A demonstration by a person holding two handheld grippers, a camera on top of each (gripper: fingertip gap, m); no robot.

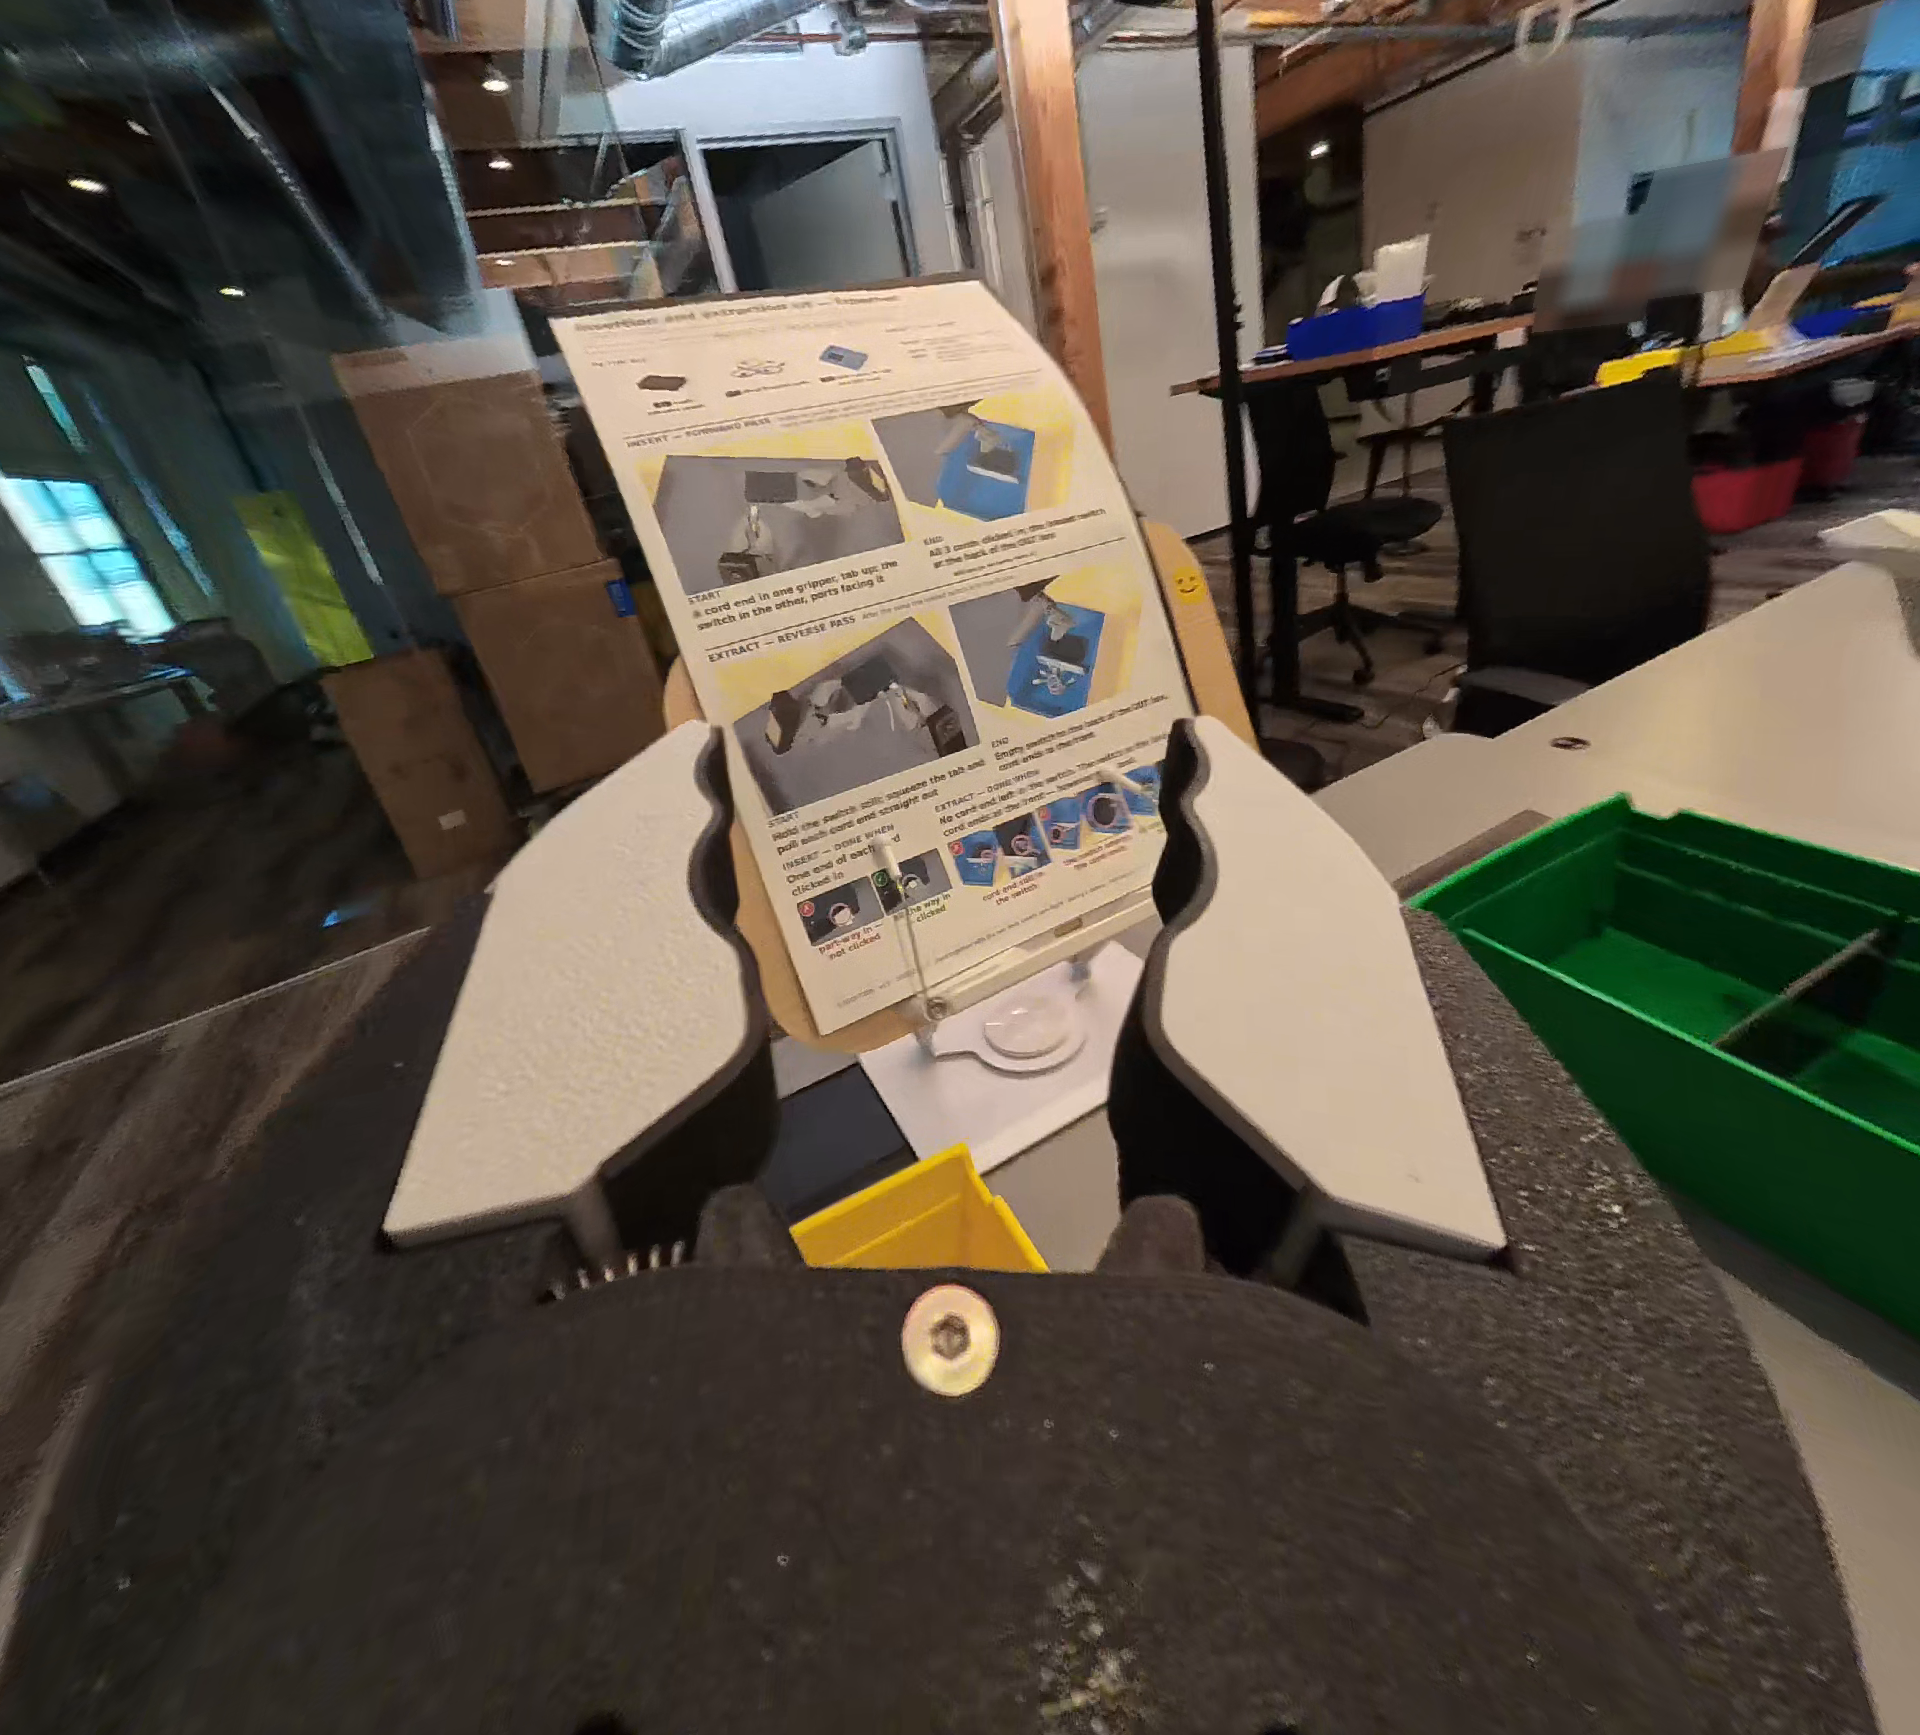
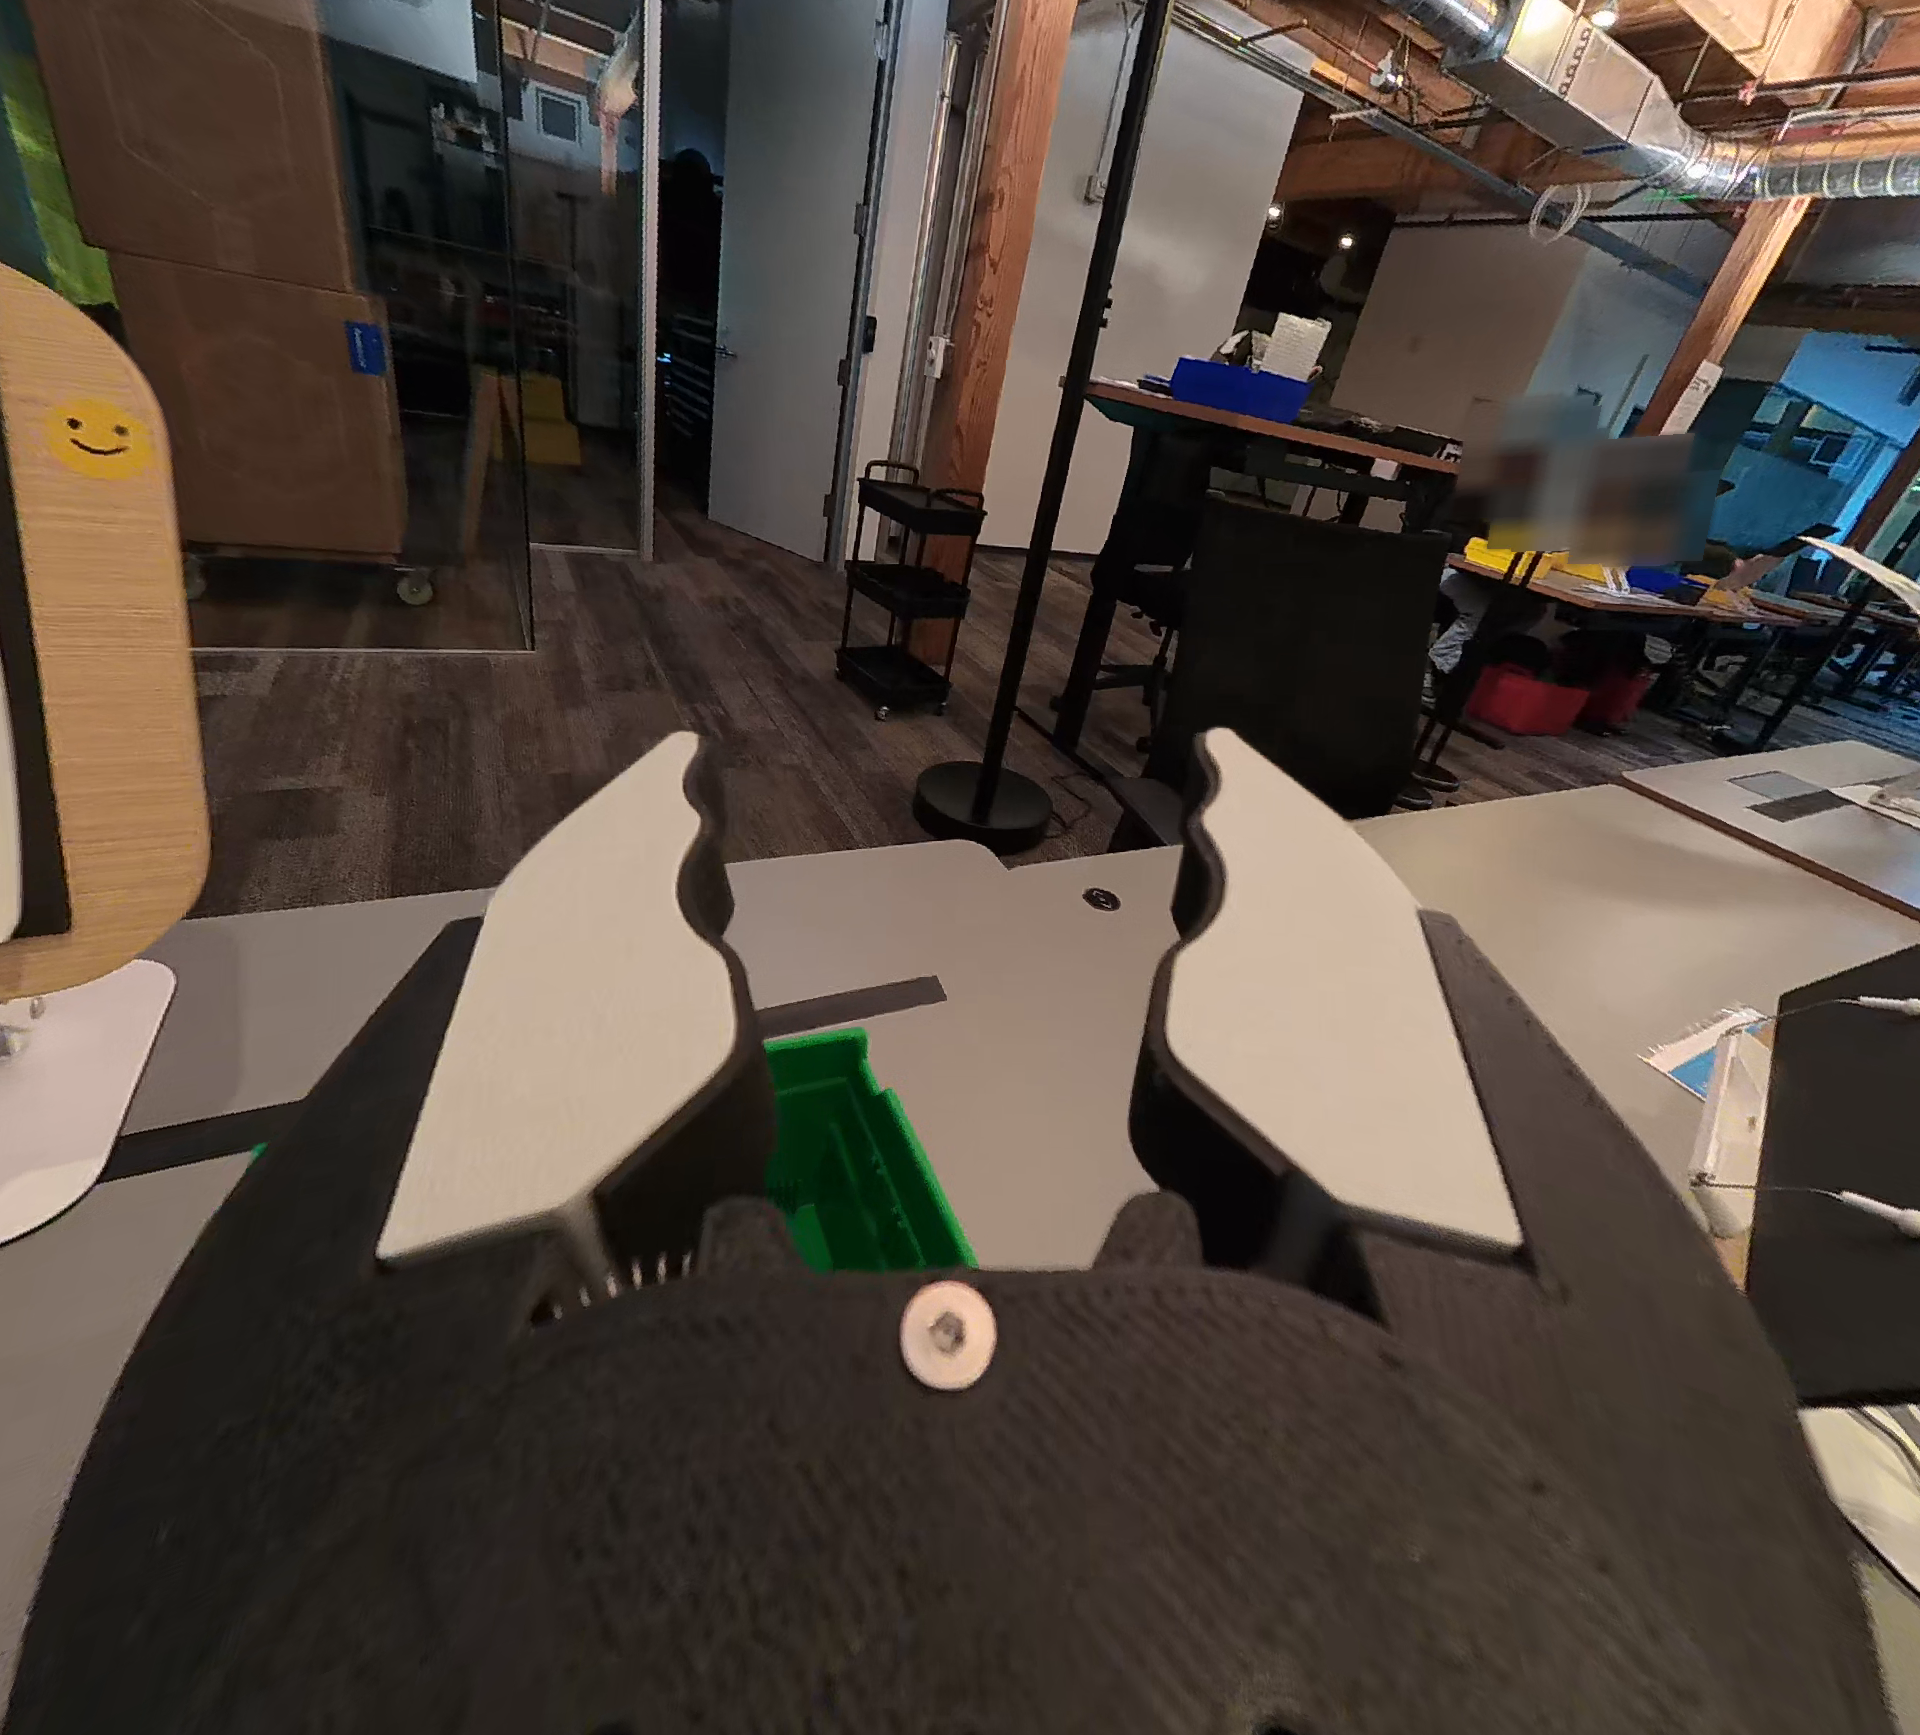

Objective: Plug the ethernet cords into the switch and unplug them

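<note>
My left gripper (image 1: 945,750) is open and empty, raised above the table and facing a printed instruction sheet (image 1: 883,625) on a wooden stand. My right gripper (image 2: 951,755) is open and empty, raised above the grey table (image 2: 1039,1114) and looking out over its far edge. A green bin (image 1: 1704,968) lies to the right of the left gripper; part of it shows between the right gripper's fingers (image 2: 862,1166). No switch and no ethernet cord shows in either view.
A yellow bin (image 1: 914,1212) sits below the left gripper. The wooden stand's edge (image 2: 94,646) and its white base (image 2: 62,1083) are at the left of the right wrist view. A black board (image 2: 1839,1197) with white cables stands at the right. A black floor lamp (image 2: 1039,542) stands beyond the table.
</note>
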